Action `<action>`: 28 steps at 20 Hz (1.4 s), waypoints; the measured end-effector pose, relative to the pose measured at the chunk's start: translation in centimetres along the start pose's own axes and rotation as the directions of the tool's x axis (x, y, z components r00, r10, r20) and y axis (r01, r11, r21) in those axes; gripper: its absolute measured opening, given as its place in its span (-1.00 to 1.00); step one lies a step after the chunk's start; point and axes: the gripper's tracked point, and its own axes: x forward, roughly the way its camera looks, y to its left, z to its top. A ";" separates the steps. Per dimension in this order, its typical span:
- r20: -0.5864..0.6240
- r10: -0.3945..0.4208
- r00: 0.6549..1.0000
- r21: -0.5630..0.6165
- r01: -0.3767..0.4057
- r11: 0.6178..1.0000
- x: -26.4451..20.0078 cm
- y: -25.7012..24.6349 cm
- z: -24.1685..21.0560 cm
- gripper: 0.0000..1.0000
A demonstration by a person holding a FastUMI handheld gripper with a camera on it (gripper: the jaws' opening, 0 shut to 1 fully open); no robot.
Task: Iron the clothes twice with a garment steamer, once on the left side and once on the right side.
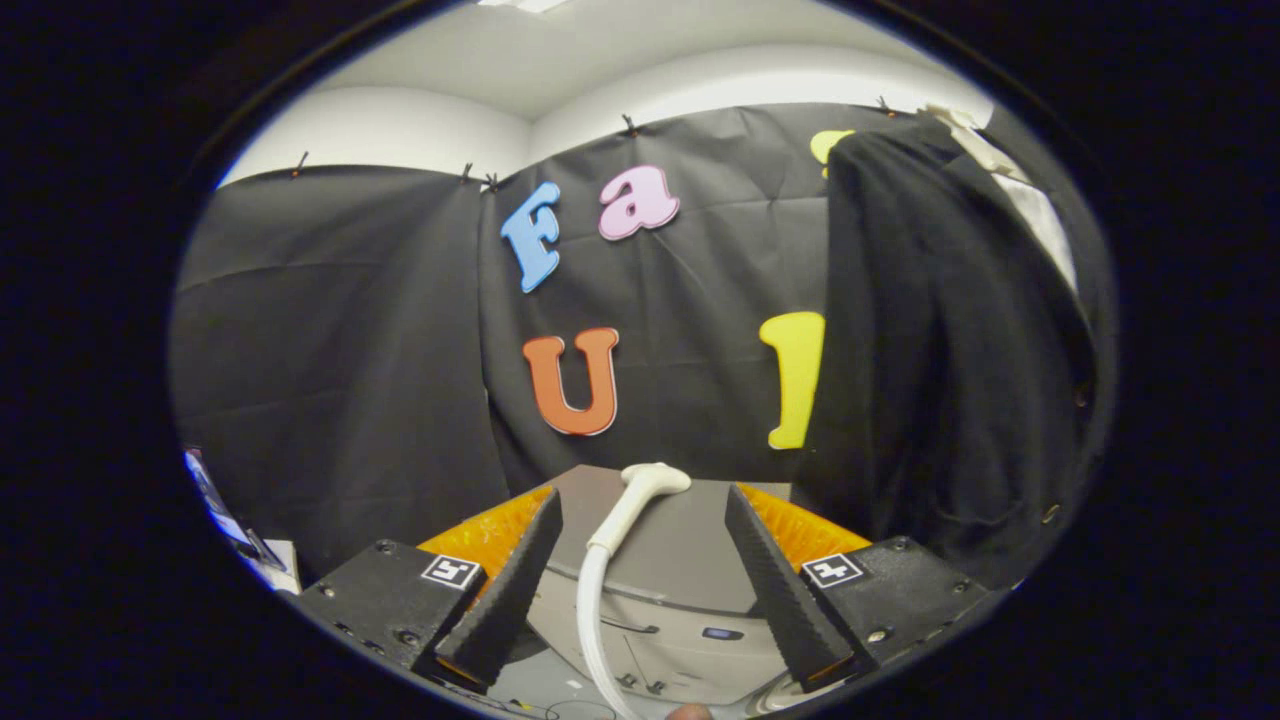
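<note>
A white steamer head (652,480) with its long handle and white hose (592,620) lies on a grey table (680,540), in the gap between my fingers and clear of both. My gripper (640,512) is open, with nothing held. A black garment (950,330) hangs to the right, beyond the right finger, on a pale hanger (975,140) at its top.
A grey cabinet front (690,640) with a handle and a small blue light stands below the table top. The black cloth wall closes off the back and left. Some small items and a sheet of paper (275,560) sit low at the left.
</note>
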 end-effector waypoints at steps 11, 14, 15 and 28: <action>-0.284 -0.104 0.953 -0.032 0.099 0.995 15.7 1.3 -6.8 1.00; -0.406 -0.139 0.903 -0.056 0.127 0.990 19.1 1.4 -9.6 0.90; -0.421 -0.146 0.895 -0.052 0.137 0.989 19.7 1.6 -10.1 0.87; -0.545 -0.173 0.820 -0.060 0.168 0.984 24.1 1.9 -13.0 0.43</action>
